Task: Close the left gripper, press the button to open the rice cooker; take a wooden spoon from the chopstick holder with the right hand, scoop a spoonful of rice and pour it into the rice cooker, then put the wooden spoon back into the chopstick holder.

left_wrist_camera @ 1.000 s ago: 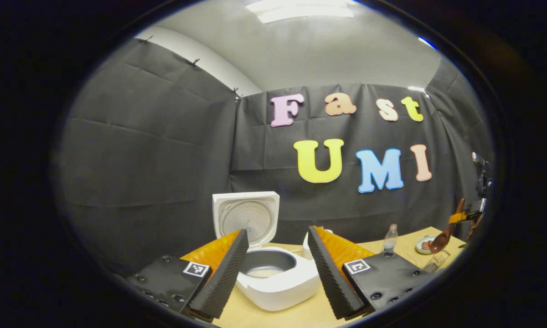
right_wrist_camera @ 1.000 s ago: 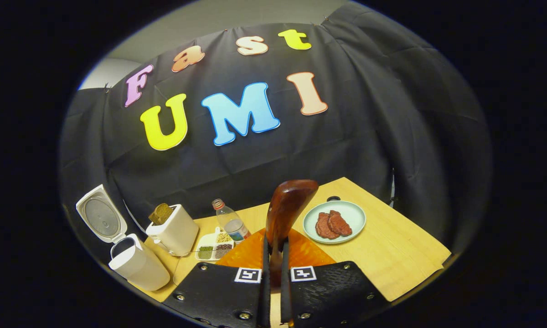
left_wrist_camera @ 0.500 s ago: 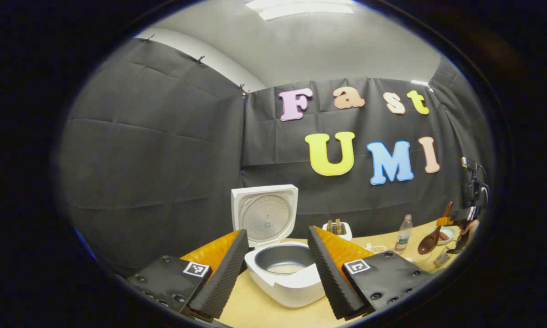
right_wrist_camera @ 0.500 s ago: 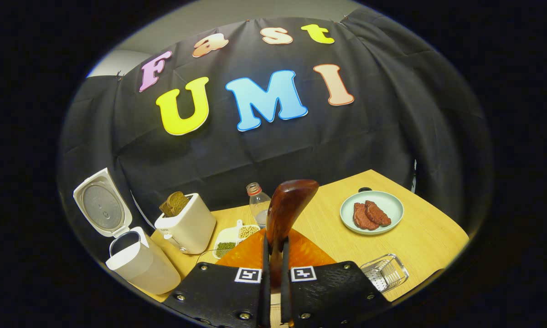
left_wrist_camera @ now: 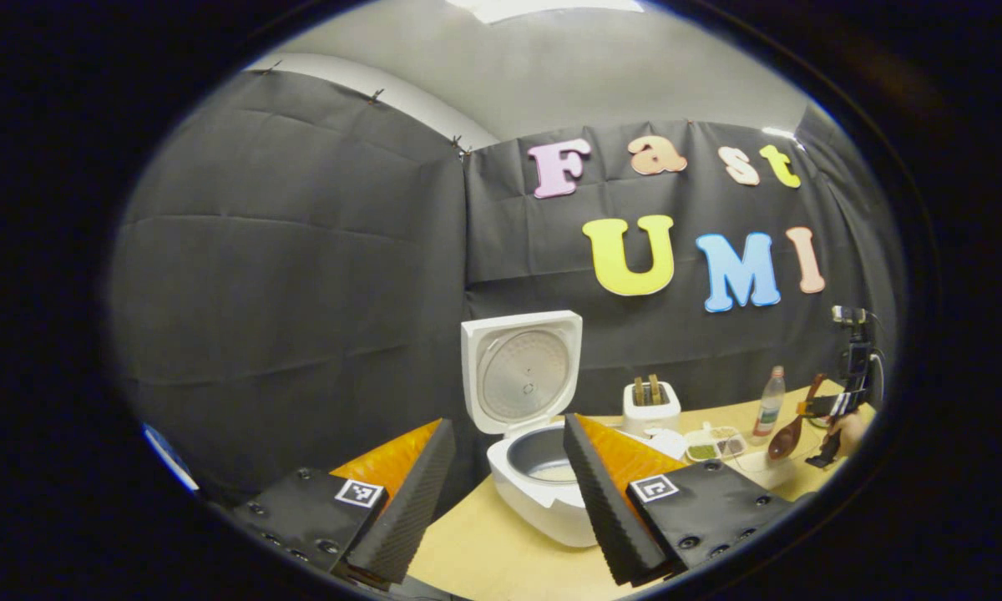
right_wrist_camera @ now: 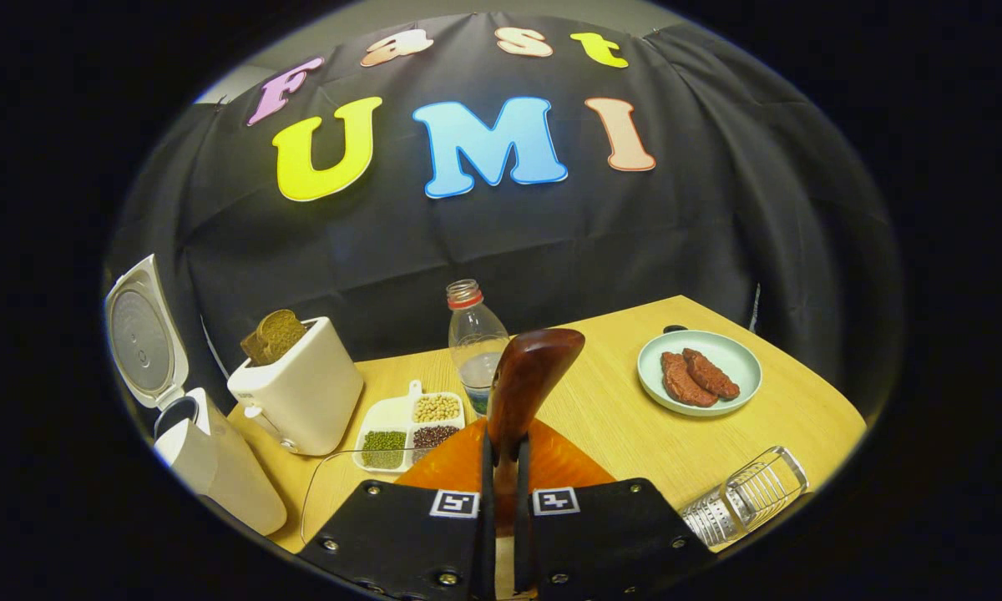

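Note:
The white rice cooker (left_wrist_camera: 543, 492) stands open with its lid (left_wrist_camera: 522, 376) upright and a little rice at the bottom of the pot. My left gripper (left_wrist_camera: 508, 424) hovers open just in front of it, holding nothing. My right gripper (right_wrist_camera: 503, 442) is shut on the handle of the brown wooden spoon (right_wrist_camera: 530, 376), whose bowl points forward over the table. In the left gripper view that spoon (left_wrist_camera: 787, 436) hangs at the far right. The wire chopstick holder (right_wrist_camera: 747, 497) lies on its side near the table's front right edge. The cooker (right_wrist_camera: 217, 467) sits at the left.
A white toaster (right_wrist_camera: 301, 396) with bread stands beside the cooker. Next to it are a divided tray of beans (right_wrist_camera: 409, 421) and a plastic bottle (right_wrist_camera: 476, 342). A plate with meat slices (right_wrist_camera: 701, 380) sits at the right. A clear bowl rim (right_wrist_camera: 334, 459) is below the spoon.
My left gripper swung left, so the cooker shifted right in its view. My right gripper tilted down toward the table with the spoon; the holder came further into view.

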Demonstrator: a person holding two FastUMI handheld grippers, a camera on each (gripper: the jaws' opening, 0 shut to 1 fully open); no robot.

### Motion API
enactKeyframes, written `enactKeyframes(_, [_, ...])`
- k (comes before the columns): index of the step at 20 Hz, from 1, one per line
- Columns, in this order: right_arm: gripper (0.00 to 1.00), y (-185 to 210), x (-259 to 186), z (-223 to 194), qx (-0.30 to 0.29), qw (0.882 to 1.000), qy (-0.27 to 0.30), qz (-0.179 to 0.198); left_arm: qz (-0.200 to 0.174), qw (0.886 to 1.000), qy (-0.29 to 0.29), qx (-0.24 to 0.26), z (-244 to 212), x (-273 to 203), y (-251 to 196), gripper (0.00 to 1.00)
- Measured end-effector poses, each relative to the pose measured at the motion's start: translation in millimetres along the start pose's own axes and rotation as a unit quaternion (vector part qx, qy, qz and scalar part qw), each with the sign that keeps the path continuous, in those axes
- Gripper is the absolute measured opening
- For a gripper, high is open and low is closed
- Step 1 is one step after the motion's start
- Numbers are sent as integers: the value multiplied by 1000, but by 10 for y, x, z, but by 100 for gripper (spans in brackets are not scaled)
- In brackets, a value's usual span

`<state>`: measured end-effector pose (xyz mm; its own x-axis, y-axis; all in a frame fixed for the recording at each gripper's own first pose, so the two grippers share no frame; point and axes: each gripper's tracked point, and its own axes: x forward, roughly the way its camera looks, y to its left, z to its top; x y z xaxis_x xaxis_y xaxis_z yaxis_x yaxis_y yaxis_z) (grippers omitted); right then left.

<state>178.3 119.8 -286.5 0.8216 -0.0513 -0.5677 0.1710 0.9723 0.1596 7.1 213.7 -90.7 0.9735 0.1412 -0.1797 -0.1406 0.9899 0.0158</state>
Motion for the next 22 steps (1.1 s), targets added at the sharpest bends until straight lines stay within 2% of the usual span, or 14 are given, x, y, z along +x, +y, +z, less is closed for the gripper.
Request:
enactKeyframes(5, [9,280,86,-196,-14,1000,11,17,12,1000,1,7,-28,-29,120,92])
enactKeyframes(6, [10,349,73,-235,-17,999,15,23,13,1000,1,5,-39,-39,128,96])
enactKeyframes(7, [9,422,57,-280,-18,999,20,33,12,1000,2,3,-28,-40,134,92])
enactKeyframes(8, [9,475,32,-311,-18,999,23,40,12,1000,2,2,-42,-29,125,96])
enactKeyframes(13, [9,704,-63,-419,16,995,53,80,8,1000,0,-2,-23,-25,50,93])
enactKeyframes(16, [9,737,-127,-457,96,987,80,102,6,1000,-4,-2,-4,-28,8,92])
enactKeyframes(17, [9,750,-142,-478,132,981,91,109,5,1000,-5,-2,6,-29,-9,87])
enactKeyframes(20, [9,706,-137,-533,208,964,115,119,3,1000,-6,-2,23,-44,-57,92])
enactKeyframes(21, [9,669,-126,-548,226,959,122,121,1,1000,-6,-1,36,-52,-87,87])
enactKeyframes(22, [9,622,-114,-561,246,953,130,121,0,1000,-8,1,58,-67,-103,96])
